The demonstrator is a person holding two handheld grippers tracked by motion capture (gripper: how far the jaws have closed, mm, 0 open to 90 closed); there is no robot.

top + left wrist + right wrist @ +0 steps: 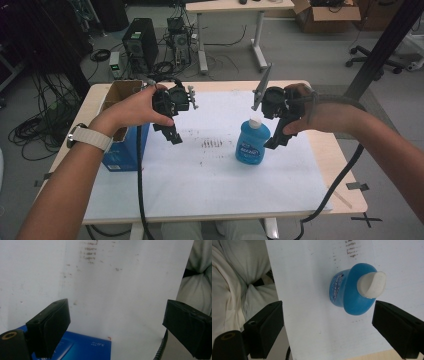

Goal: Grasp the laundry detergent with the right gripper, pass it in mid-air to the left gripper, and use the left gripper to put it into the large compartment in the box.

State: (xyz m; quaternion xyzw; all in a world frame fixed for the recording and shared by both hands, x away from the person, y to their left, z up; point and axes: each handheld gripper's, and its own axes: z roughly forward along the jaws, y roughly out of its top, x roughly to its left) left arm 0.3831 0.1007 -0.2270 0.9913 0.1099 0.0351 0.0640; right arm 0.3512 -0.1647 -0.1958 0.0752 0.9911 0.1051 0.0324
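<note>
Both tools, left tool (174,131) and right tool (276,140), are held wide and empty above the bench (210,170), the bottle (252,142) standing just beside the right tool, so an approach is judged underway, with lowering and closing needed next

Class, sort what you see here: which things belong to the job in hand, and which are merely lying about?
In the job: blue bottle, right gripper open above it, left gripper open.

Lying about: blue box, computer tower, cardboard box, office chair.
</note>
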